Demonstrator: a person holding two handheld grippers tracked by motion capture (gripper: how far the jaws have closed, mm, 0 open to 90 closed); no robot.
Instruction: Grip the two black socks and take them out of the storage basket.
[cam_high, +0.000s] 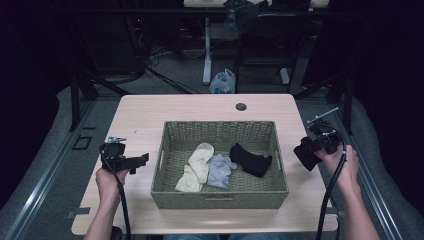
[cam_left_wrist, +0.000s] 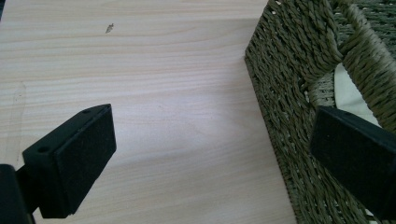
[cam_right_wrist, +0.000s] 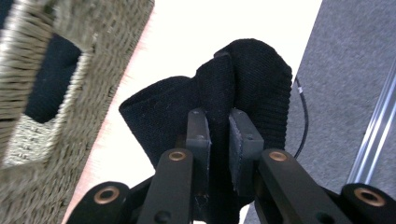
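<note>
In the high view, a rectangular olive-green woven basket (cam_high: 220, 197) is seen in the middle of a pale wooden table (cam_high: 150, 107). Inside it lie a cream sock (cam_high: 197, 165), a light grey sock (cam_high: 220, 170) and a black sock (cam_high: 252, 159), the last apart from the other two. The right gripper (cam_high: 306, 153) is held beyond the basket's right wall, above the table's right edge, with a second black knitted sock (cam_high: 304, 155) bunched in it; this sock appears to be kept clear of the basket so that it can be set down outside. The left gripper (cam_high: 140, 160) is held just beside the basket's left wall, empty, probably in readiness for the next sock.

In the left gripper view, the jaws are seen wide apart with nothing between them; one stands over the bare table (cam_left_wrist: 154, 116), the other in front of the basket's woven wall (cam_left_wrist: 285, 79), past which a strip of cream fabric is glimpsed.

In the right gripper view, the jaws are closed tightly on a fold of the black knitted sock (cam_right_wrist: 252, 79), which hangs over the table edge, with grey floor (cam_right_wrist: 355, 70) beyond and the basket (cam_right_wrist: 70, 70) at the left.
</note>
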